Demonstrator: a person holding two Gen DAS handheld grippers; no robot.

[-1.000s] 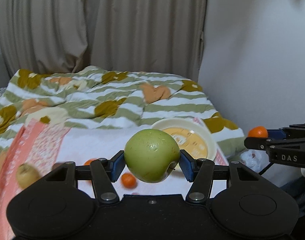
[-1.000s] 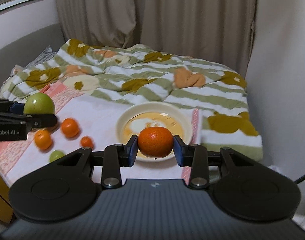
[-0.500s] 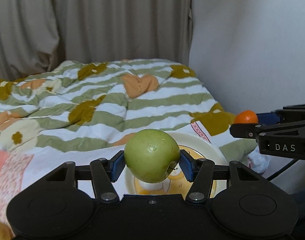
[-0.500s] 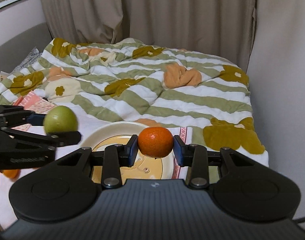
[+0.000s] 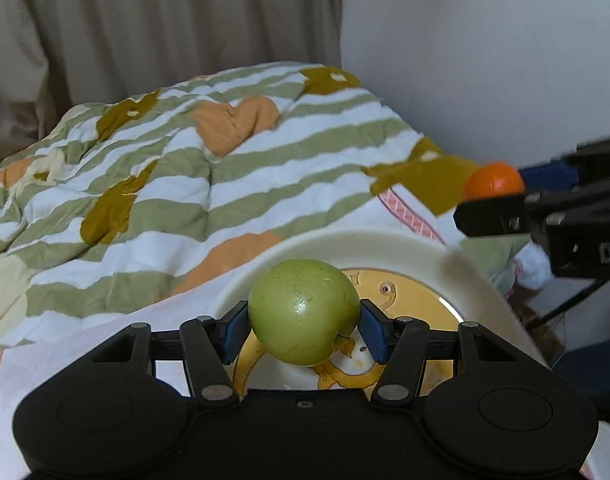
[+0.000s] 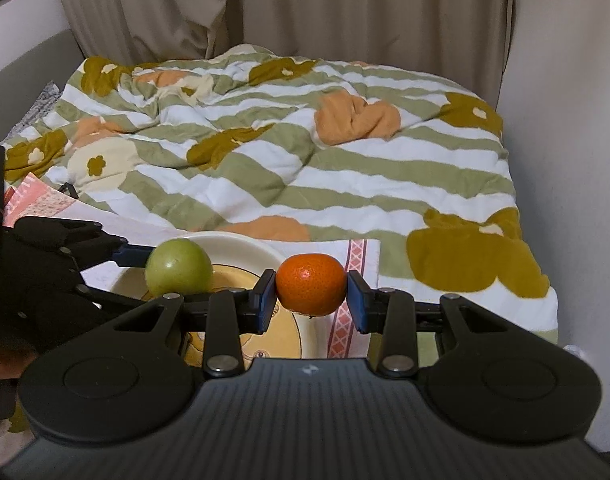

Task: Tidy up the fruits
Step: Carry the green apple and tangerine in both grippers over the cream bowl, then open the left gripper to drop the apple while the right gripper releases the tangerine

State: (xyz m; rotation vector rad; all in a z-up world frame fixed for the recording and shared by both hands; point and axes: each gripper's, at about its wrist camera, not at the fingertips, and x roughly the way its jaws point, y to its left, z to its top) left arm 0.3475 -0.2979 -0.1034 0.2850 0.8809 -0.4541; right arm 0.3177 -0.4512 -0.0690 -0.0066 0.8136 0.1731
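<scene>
**2 grippers, 2 fruits, 1 plate**

The left gripper (image 5: 304,330) held a green apple (image 5: 303,311) clamped between its blue pads, above the cream plate (image 5: 389,244) with the yellow centre. From the right wrist view, the apple (image 6: 178,267) hung over the plate's (image 6: 241,242) left part. The right gripper (image 6: 311,295) had its jaws closed on a mandarin (image 6: 310,284), which sat just past the plate's right rim, over the white cloth with the pink patterned border (image 6: 355,264). The plate rested on that cloth, in front of a striped green and white quilt (image 6: 345,184). Beige curtains (image 6: 305,8) hung behind the bed
</scene>
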